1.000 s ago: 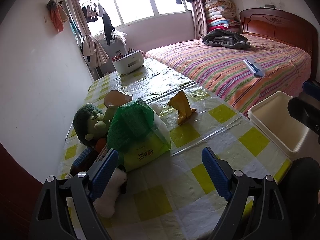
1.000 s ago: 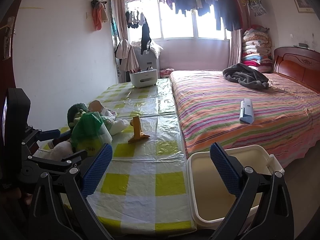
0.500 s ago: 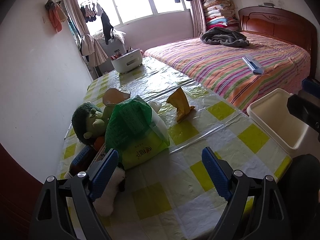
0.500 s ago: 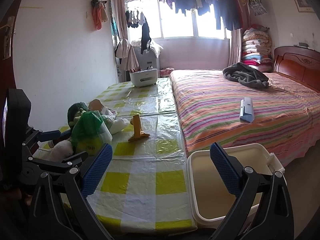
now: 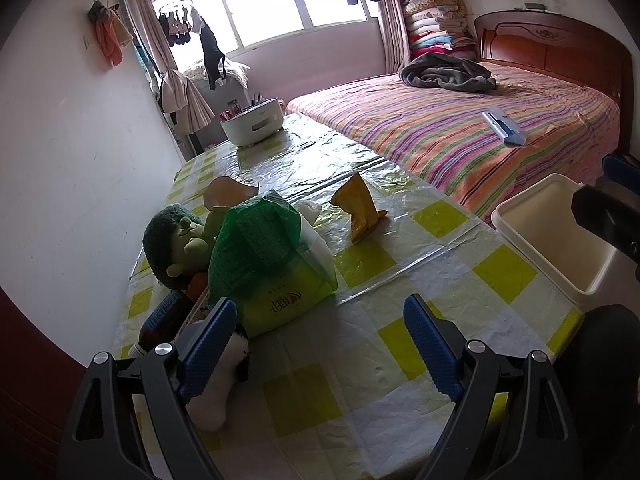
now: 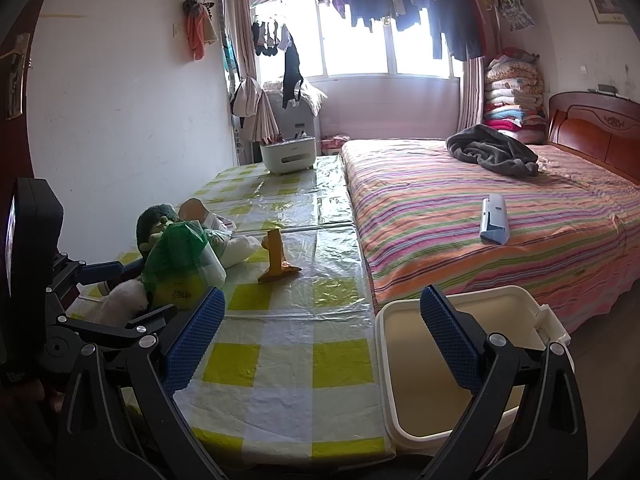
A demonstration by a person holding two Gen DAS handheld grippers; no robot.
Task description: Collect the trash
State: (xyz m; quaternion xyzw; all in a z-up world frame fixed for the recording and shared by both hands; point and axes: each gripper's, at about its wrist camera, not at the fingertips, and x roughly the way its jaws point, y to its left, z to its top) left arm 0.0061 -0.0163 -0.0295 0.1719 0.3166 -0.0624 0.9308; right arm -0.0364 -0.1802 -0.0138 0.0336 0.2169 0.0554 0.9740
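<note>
**Grippers poised over a cluttered table**

The left gripper (image 5: pixel 316 324) hangs above a yellow-checked table (image 5: pixel 400 344), its blue pads spread wide with nothing between them. Ahead of it, a little to its right, a crumpled yellow wrapper (image 5: pixel 358 210) stands on the plastic cover. Just past its left pad lie a green bag (image 5: pixel 256 244) atop a tissue pack and a green plush toy (image 5: pixel 172 240). The right gripper (image 6: pixel 322 328) is likewise spread and empty; the white bin (image 6: pixel 516 304) sits open under its right pad, beside the table's edge.
</note>
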